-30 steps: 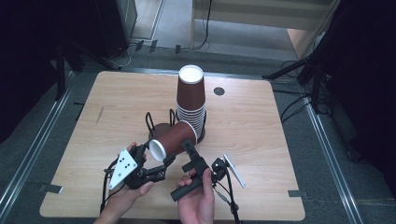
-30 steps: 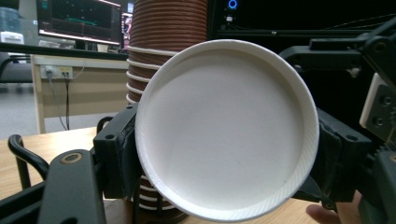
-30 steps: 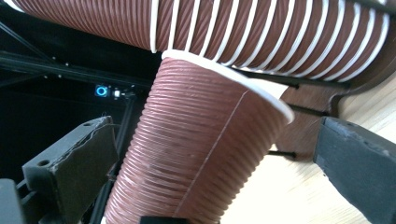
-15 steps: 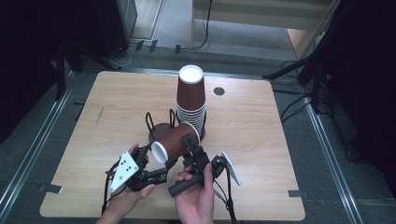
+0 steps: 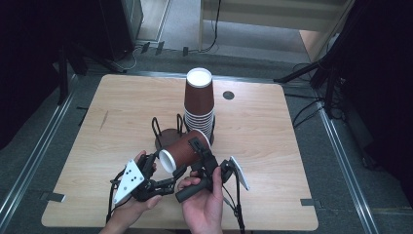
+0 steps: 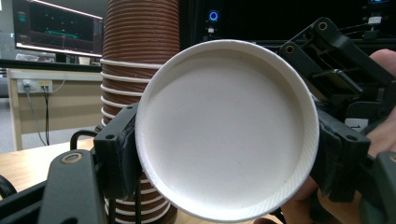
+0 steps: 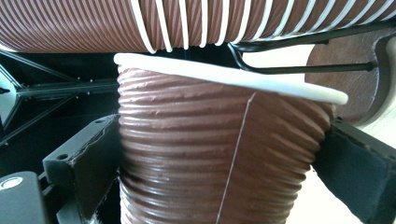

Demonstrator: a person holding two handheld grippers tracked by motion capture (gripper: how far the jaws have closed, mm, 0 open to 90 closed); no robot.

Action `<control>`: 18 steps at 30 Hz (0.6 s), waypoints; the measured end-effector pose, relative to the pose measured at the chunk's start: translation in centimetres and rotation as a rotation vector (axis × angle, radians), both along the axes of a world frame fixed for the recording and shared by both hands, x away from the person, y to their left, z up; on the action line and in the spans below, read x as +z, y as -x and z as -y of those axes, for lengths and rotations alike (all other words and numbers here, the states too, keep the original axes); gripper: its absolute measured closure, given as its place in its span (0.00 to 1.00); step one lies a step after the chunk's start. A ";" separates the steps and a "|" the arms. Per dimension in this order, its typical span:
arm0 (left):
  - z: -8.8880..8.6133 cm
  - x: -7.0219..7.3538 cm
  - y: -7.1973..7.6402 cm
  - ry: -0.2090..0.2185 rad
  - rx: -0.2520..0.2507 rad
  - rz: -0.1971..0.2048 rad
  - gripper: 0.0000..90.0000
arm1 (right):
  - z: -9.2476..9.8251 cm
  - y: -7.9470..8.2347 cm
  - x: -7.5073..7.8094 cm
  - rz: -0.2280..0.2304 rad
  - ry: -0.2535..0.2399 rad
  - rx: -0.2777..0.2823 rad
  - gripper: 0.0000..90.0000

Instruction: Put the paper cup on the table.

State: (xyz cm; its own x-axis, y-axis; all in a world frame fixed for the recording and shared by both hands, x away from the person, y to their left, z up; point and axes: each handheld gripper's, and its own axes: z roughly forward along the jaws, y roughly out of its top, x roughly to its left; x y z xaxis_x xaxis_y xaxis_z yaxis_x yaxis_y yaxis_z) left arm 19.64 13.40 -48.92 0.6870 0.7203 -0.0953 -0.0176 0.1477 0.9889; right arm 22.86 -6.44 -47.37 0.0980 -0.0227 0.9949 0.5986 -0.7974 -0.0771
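Gripping one brown ribbed paper cup between them above the table's near edge, left gripper clamps its white base at 7 o'clock, right gripper squeezes its body, cup stack in wire holder just beyond at 12 o'clock.

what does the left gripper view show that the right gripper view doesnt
Left gripper view: the held cup's white base, a monitor at the back, and the right gripper with the person's hand. Right gripper view: the held cup's white rim, its side seam, and the wire cup holder. Both: the brown ribbed paper cup clamped between black jaws, and the cup stack behind it.
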 end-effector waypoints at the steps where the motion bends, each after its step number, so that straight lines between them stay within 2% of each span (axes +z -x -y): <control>1: 0.0 0.0 0.0 0.000 -0.002 -0.001 0.27 | 0.0 0.0 0.0 0.000 -0.002 0.001 0.06; 5: 0.0 0.1 0.1 0.006 -0.010 -0.016 0.27 | 0.1 -0.2 -0.2 -0.003 -0.013 0.003 0.07; 11: -0.2 0.2 0.2 -0.006 -0.004 -0.013 0.26 | 0.0 -0.3 -0.5 -0.001 -0.041 0.015 0.08; 14: -0.2 0.3 0.2 0.002 -0.010 -0.031 0.26 | 0.1 -0.3 -0.6 -0.006 -0.066 0.016 0.08; 16: -0.2 0.3 0.2 -0.026 -0.012 -0.045 0.25 | 0.1 -0.2 -0.8 -0.002 -0.064 0.006 0.09; 17: -0.2 0.3 0.2 -0.026 -0.012 -0.045 0.25 | 0.1 -0.2 -0.8 -0.002 -0.064 0.006 0.09; 18: -0.1 0.4 0.3 -0.037 -0.016 -0.061 0.25 | 0.1 -0.1 -0.9 0.001 -0.069 -0.001 0.10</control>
State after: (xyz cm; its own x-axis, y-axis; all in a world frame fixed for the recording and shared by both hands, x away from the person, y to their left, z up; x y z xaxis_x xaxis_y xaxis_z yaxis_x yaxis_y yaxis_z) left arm 19.36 13.52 -48.53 0.6920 0.7133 -0.1114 0.0452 0.1112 0.9928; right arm 22.99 -6.57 -48.24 0.0972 -0.0912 0.9911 0.5979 -0.7907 -0.1314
